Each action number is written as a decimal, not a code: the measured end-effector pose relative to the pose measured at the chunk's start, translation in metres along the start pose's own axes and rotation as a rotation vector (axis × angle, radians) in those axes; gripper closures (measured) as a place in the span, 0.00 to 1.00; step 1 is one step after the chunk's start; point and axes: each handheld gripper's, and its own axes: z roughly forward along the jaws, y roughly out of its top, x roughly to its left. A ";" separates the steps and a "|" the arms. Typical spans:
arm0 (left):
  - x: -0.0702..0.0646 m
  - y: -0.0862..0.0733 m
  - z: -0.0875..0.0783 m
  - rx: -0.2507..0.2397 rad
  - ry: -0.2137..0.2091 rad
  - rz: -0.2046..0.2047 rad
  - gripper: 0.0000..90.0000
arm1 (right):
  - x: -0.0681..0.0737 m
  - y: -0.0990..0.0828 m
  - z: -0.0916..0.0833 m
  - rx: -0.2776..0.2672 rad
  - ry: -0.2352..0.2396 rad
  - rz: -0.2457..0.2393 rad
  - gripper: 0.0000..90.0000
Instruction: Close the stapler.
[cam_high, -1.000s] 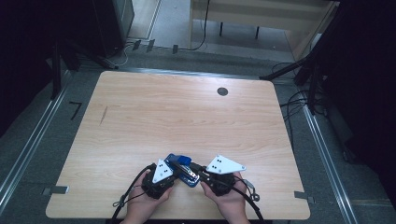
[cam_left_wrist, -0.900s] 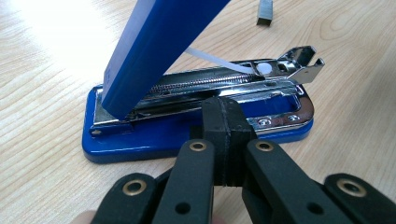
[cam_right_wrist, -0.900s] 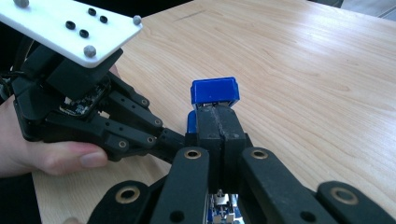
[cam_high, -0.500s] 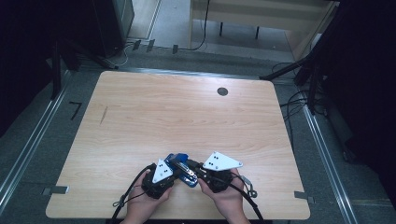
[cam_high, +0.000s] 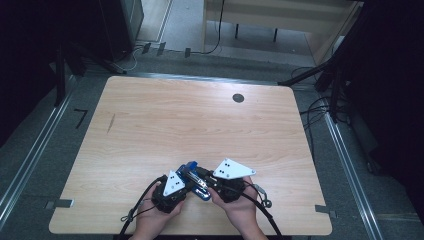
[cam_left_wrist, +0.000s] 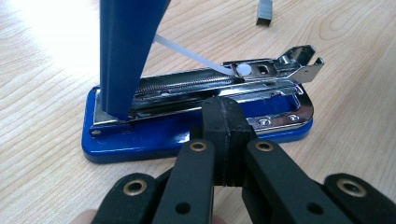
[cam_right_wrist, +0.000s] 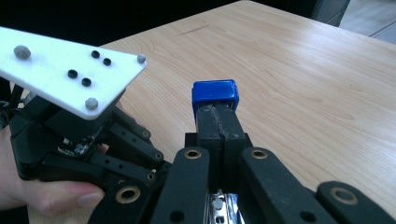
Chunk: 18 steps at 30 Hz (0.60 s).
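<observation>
A blue stapler (cam_high: 195, 176) sits near the front edge of a wooden table (cam_high: 200, 125), between two hand-held grippers. Its blue lid (cam_left_wrist: 123, 51) is swung upright, baring the metal staple channel (cam_left_wrist: 219, 81). The left gripper (cam_left_wrist: 222, 135), jaws pressed together, rests against the stapler's base. The right gripper (cam_right_wrist: 218, 122), jaws also pressed together, touches the raised lid's tip. A small strip of staples (cam_left_wrist: 265, 11) lies beyond, apart.
</observation>
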 end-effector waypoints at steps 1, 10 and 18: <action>0.000 0.000 0.000 0.000 0.000 0.000 1.00 | 0.000 0.000 0.000 0.000 0.000 0.000 1.00; 0.000 0.000 0.000 0.001 0.002 0.002 1.00 | 0.001 0.008 0.007 -0.003 0.003 -0.012 1.00; 0.000 0.000 0.000 0.000 0.003 0.004 1.00 | 0.001 0.015 0.014 0.000 0.004 -0.026 1.00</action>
